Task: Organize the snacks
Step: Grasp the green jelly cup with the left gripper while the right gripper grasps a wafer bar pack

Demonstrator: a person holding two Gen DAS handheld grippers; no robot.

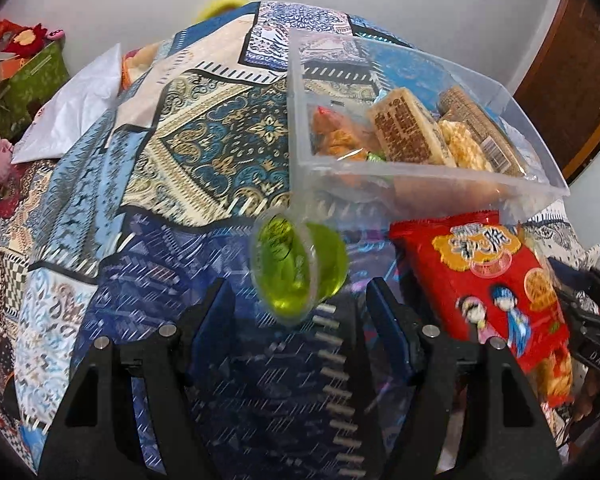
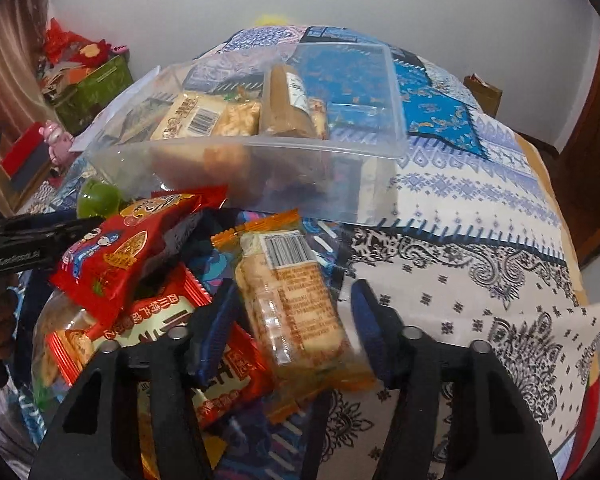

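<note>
Snacks lie heaped on the patterned table just before the clear bin (image 2: 260, 168), which already holds several. The right claw (image 2: 292, 332) straddles an orange-edged cracker pack (image 2: 296, 304), pads not visibly pressing. The left claw (image 1: 300, 312) hangs spread behind a green jelly cup (image 1: 296, 268). Best to pinch the pack across its middle, then lift it clear of the red packets (image 2: 112, 264).

Bin (image 1: 420, 168): clear smooth plastic. Cloth (image 1: 204, 152): woven, matt. Red packet (image 1: 496, 280): glossy film. Jelly cup (image 1: 296, 268): clear plastic. Gripper pads (image 2: 216, 332): matt, ribbed
</note>
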